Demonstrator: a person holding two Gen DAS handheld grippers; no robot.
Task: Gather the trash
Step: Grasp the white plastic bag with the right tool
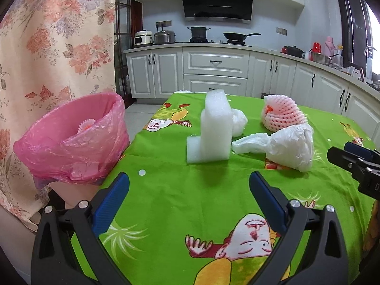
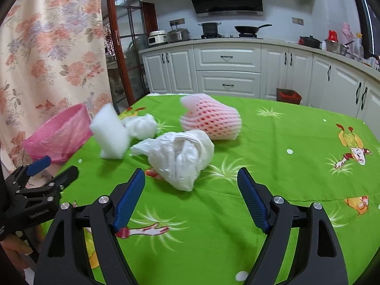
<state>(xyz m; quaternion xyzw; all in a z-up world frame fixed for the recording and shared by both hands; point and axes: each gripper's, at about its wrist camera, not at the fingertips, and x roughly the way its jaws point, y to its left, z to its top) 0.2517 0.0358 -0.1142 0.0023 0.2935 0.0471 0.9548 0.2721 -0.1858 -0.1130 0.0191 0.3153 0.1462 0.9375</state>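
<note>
On the green cartoon tablecloth lie a white foam block, a small crumpled white wad, a crumpled white plastic bag and a pink foam fruit net. My left gripper stands open, empty, just short of the foam block. Open and empty too, my right gripper hovers close in front of the plastic bag. A bin lined with a pink bag sits off the table's left edge, with a pink net inside.
A floral curtain hangs behind the bin on the left. White kitchen cabinets and a stove with pots line the back wall. A small red-lined bin stands on the floor beyond the table. Each gripper shows at the edge of the other's view.
</note>
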